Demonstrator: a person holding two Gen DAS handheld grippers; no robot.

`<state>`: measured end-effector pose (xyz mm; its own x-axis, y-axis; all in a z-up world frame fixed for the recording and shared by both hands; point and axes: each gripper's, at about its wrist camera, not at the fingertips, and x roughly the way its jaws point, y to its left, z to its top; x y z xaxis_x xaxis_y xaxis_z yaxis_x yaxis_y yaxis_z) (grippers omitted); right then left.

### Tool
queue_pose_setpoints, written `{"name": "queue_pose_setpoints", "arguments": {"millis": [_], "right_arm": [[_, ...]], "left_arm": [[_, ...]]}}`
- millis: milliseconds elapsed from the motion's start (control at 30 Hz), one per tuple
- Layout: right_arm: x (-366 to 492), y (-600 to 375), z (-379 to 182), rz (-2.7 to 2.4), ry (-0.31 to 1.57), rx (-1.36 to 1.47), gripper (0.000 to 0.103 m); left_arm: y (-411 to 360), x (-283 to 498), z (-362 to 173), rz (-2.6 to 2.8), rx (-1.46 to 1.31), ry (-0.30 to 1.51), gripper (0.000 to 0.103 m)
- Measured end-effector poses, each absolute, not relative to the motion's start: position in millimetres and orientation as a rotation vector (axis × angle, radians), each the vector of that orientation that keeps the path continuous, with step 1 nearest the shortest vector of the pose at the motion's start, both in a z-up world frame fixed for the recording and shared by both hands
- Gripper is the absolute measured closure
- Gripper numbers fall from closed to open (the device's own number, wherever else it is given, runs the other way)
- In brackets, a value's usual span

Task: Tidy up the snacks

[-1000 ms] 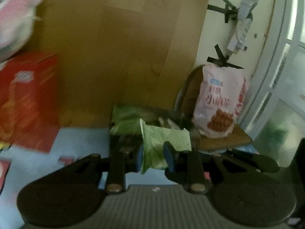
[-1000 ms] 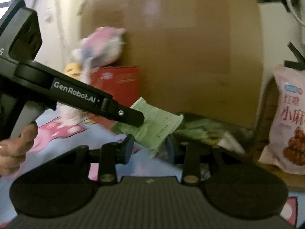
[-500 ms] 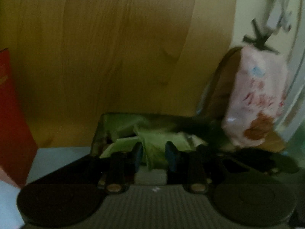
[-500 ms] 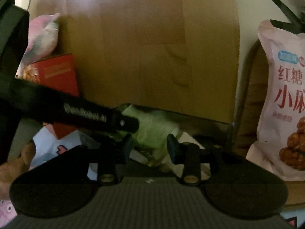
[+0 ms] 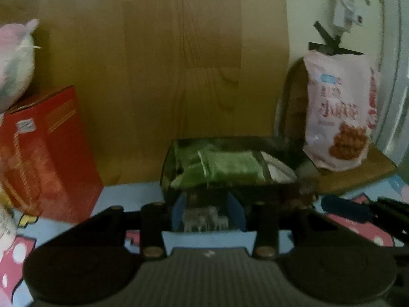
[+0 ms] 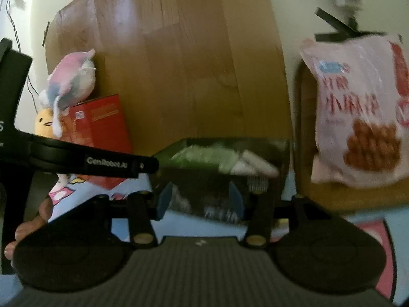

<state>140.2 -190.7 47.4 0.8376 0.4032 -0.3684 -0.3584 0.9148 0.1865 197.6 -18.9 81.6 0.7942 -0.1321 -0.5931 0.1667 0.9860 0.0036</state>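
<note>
Left tool (image 5: 208,213) just opened, green packet (image 5: 230,170) now in bin (image 5: 255,192).

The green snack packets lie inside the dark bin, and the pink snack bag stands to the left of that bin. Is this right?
Not quite. The pink snack bag stands to the right of the dark bin, not left; the left wrist view shows it. The green snack packets do lie inside.

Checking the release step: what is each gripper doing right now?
Left gripper: open, jaws just been opening, nothing held; the green packet lies in the dark box.
Right gripper: open, jaws just been opening, nothing held.
</note>
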Motion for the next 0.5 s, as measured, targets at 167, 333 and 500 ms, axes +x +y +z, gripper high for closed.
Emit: {"name": "queue_pose_setpoints", "arguments": {"millis": [167, 333, 500], "right_arm": [[99.9, -190.9, 31.7, 0.396, 0.466, 0.162, 0.051], [67.6, -194.1, 19.5, 0.384, 0.513, 0.209, 0.049], [41.0, -194.0, 12.9, 0.38, 0.538, 0.228, 0.049]], "left_arm": [[-16.6, 153.8, 74.8, -0.147, 0.062, 0.651, 0.062], [-15.3, 119.3, 61.1, -0.141, 0.057, 0.676, 0.061], [-14.4, 91.7, 50.2, -0.132, 0.056, 0.693, 0.058]]}}
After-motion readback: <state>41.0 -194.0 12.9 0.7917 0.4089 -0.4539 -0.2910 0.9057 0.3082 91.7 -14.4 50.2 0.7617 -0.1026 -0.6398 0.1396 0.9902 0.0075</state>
